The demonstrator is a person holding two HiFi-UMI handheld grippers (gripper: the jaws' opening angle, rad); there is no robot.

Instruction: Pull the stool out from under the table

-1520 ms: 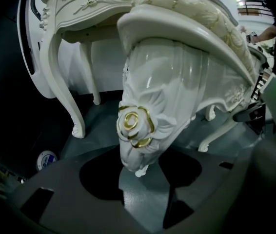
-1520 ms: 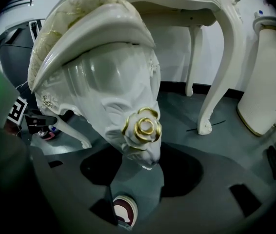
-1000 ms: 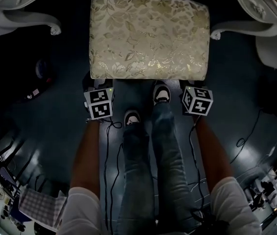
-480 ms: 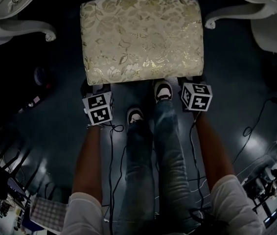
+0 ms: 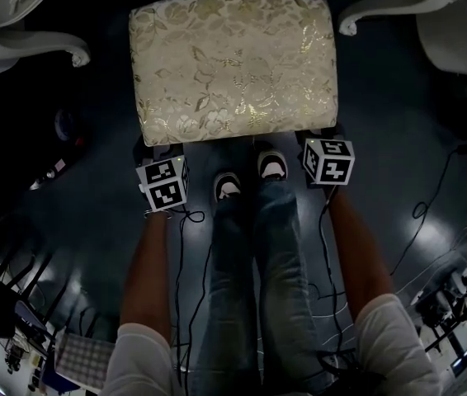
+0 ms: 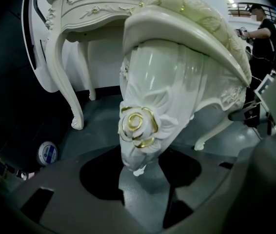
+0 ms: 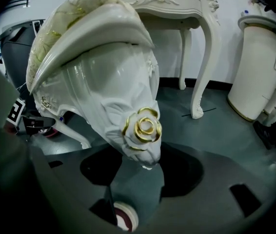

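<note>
The stool, with a cream and gold floral cushion, stands on the dark floor just ahead of my feet. My left gripper is at its near left corner and my right gripper at its near right corner; the fingertips are hidden under the cushion edge. In the left gripper view the carved white stool leg, with a gold rose, sits between the jaws of the left gripper. The right gripper holds the other front leg the same way. Both look shut on the legs.
The white table's curved legs flank the stool's far end; its drawer front shows beyond. A white bin stands to the right. Cables trail on the floor. A person stands far off. My shoes are below the stool.
The stool has slid toward me with both grippers on it, and the table legs now sit farther up the head view. My feet have stepped back.
</note>
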